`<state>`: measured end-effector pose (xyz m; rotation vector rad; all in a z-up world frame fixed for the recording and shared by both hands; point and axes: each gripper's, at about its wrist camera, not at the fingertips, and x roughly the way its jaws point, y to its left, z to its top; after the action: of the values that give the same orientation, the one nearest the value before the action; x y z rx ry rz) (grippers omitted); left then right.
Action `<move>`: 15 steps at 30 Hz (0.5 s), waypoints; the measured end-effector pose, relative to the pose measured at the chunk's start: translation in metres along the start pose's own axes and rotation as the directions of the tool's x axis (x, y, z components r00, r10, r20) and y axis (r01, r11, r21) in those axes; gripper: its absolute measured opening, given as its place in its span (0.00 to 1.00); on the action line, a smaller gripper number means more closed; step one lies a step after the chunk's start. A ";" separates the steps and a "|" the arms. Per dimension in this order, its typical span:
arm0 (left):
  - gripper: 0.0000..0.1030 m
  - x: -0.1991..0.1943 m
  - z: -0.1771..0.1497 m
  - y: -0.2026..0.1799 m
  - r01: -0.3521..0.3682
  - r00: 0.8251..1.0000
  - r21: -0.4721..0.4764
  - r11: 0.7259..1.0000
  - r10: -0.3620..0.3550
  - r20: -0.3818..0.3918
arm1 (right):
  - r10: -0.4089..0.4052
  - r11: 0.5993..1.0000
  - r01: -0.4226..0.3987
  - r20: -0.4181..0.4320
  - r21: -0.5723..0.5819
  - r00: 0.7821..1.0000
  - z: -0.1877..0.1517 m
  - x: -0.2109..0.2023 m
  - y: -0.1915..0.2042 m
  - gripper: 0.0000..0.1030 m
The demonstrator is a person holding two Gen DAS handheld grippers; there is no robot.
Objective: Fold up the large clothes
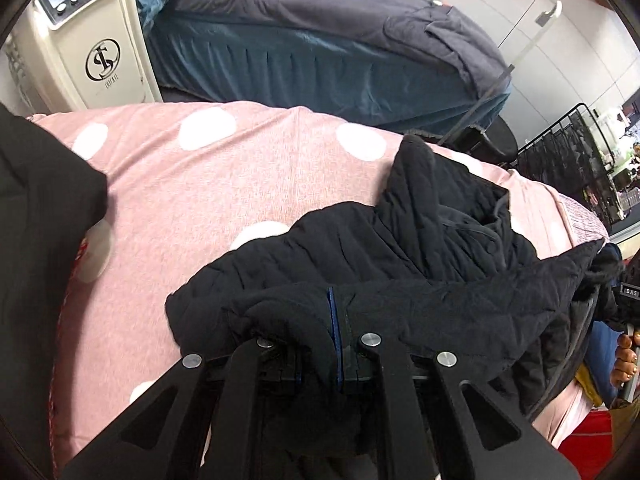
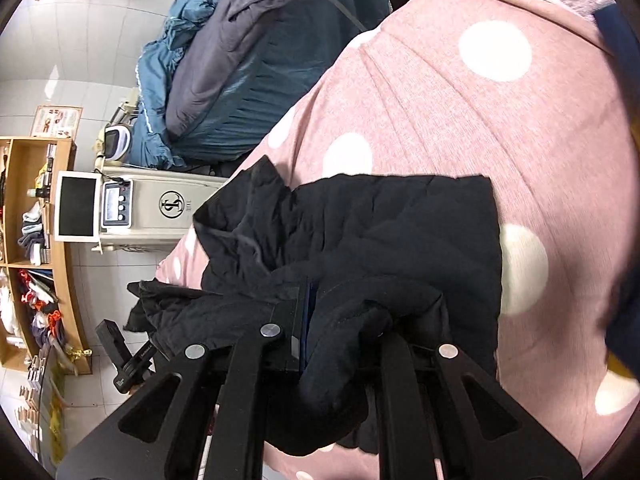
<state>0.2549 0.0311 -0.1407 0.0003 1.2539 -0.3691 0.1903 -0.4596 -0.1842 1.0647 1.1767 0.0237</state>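
A black quilted garment (image 1: 432,248) lies rumpled on a pink bed cover with white dots (image 1: 224,184). My left gripper (image 1: 335,332) is shut on a bunched edge of the garment, its blue pads pinching the cloth. In the right wrist view the same black garment (image 2: 384,232) spreads over the pink dotted cover (image 2: 500,112), and my right gripper (image 2: 308,320) is shut on another bunched edge of it. Cloth drapes over both grippers' fingers and hides the tips. The other gripper's handle and a hand (image 1: 626,354) show at the right edge of the left wrist view.
A beige machine with a control panel (image 1: 92,52) stands beside the bed. Beyond it is a second bed under a dark grey blanket (image 1: 320,12) and teal skirt. A wooden shelf (image 2: 36,248) full of items stands on the tiled floor. Another dark cloth (image 1: 36,200) lies at the left.
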 end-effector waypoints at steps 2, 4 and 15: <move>0.10 0.014 0.008 0.001 -0.006 1.000 -0.005 1.000 0.006 -0.021 | -0.009 1.000 0.009 -0.007 0.014 1.000 0.010 0.011 -0.002 0.10; 0.10 0.030 0.016 0.002 -0.011 0.999 -0.026 1.000 0.010 -0.054 | -0.023 0.999 0.024 -0.014 0.029 1.000 0.018 0.021 -0.006 0.10; 0.14 0.087 0.027 0.022 0.029 0.981 -0.210 0.977 -0.068 -0.182 | -0.025 0.983 0.034 -0.051 0.182 0.998 0.031 0.065 -0.036 0.12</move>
<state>0.3084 0.0225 -0.2167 -0.1770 1.4780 -0.2841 0.2241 -0.4656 -0.2567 1.2132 1.2563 -0.0832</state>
